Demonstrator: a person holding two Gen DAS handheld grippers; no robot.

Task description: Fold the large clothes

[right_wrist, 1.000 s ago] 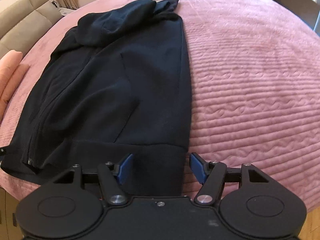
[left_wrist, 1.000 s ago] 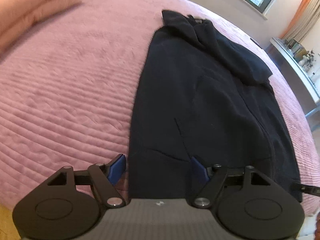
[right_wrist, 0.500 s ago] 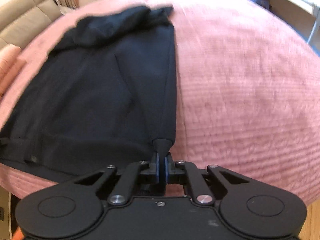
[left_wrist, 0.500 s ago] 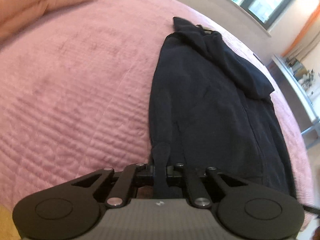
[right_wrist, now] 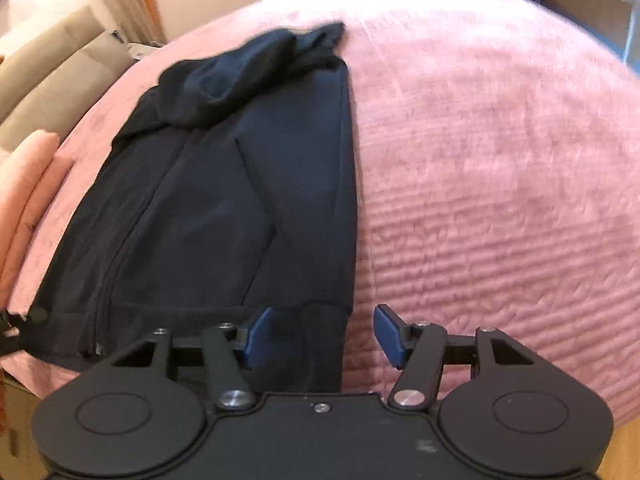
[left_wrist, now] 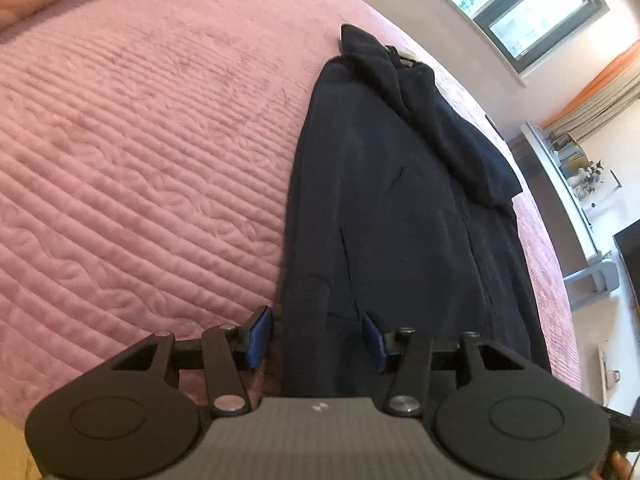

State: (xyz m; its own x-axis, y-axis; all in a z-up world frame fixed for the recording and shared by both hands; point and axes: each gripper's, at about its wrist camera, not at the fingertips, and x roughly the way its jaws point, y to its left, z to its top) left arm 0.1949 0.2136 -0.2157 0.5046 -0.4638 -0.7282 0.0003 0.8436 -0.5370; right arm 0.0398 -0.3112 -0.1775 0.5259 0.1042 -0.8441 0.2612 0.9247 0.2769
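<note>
Claws let go: left claw [left_wrist: 316, 336] and right claw [right_wrist: 322, 336], pinching the hem 0.5 s ago, have just spread; black jacket [left_wrist: 400, 216] lies flat on the bed [left_wrist: 140, 160] (seemingly smoothed, ready for folding).

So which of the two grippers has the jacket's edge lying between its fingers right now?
Both do: the left gripper and right gripper each straddle a corner of the dark jacket, fingers having just opened, none pressing it.

Dark navy hoodie [left_wrist: 384, 208] flat on bedspread [left_wrist: 140, 168]

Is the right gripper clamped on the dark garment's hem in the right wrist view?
No, the right gripper has just been opening, and its blue pads stand apart either side of the dark garment corner.
</note>
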